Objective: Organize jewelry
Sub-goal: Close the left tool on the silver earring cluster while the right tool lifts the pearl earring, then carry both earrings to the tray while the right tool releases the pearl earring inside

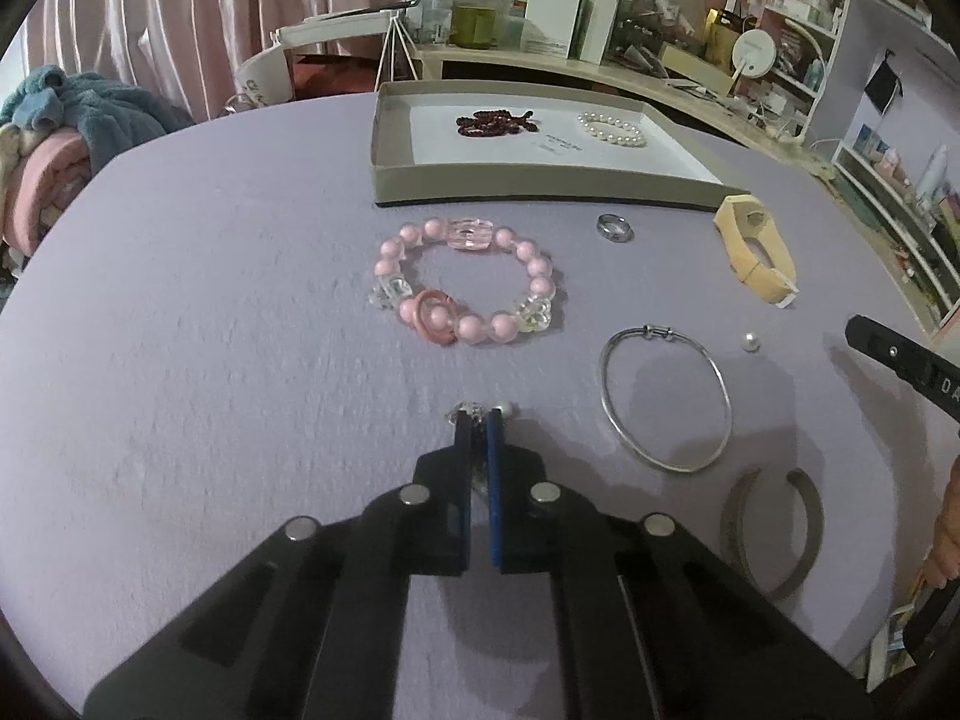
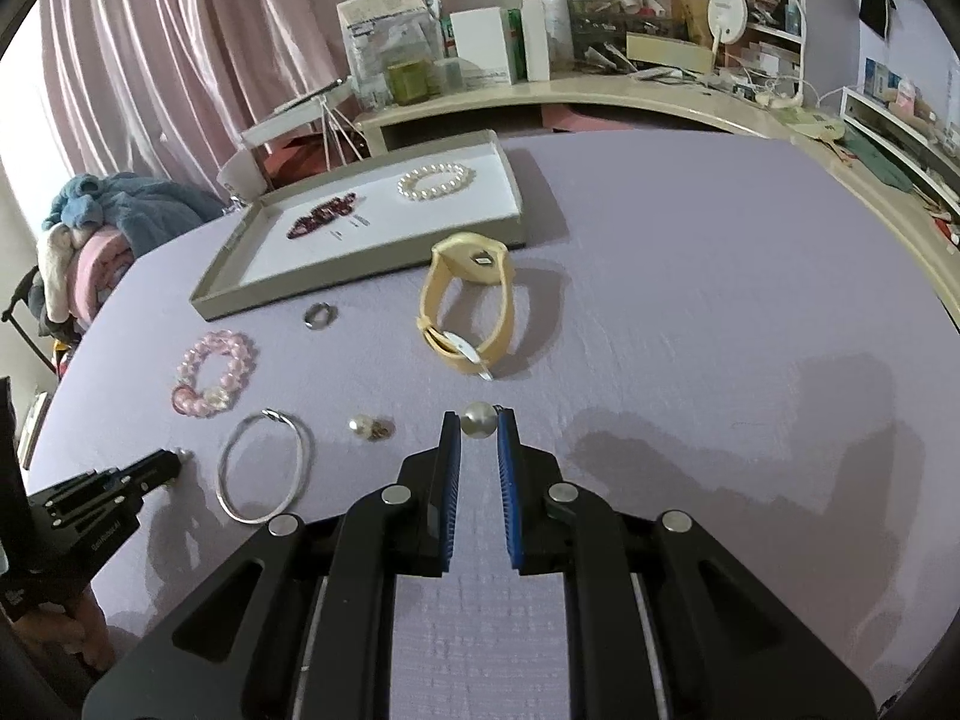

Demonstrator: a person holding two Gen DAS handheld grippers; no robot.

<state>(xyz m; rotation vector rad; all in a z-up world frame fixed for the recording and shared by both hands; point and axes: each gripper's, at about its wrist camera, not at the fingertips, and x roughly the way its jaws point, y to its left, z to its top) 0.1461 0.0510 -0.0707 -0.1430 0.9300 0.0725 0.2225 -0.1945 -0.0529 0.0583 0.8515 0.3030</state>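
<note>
a small earring (image 1: 477,414) with a pearl at its tip is pinched between the nearly closed fingers of the left gripper (image 1: 478,420), low over the purple cloth (image 1: 210,360). a larger pearl (image 2: 478,419) is clamped at the fingertips of the right gripper (image 2: 479,427). ahead of the left gripper a pink bracelet (image 1: 465,285) is laid, with the tray (image 1: 540,183) beyond it holding garnet beads (image 1: 495,122) and a pearl bracelet (image 1: 612,129); a silver bangle (image 1: 666,399) is seen to its right, and a yellow watch (image 2: 471,306) ahead of the right gripper.

"DA" on right gripper (image 1: 900,354) (partial)
</note>
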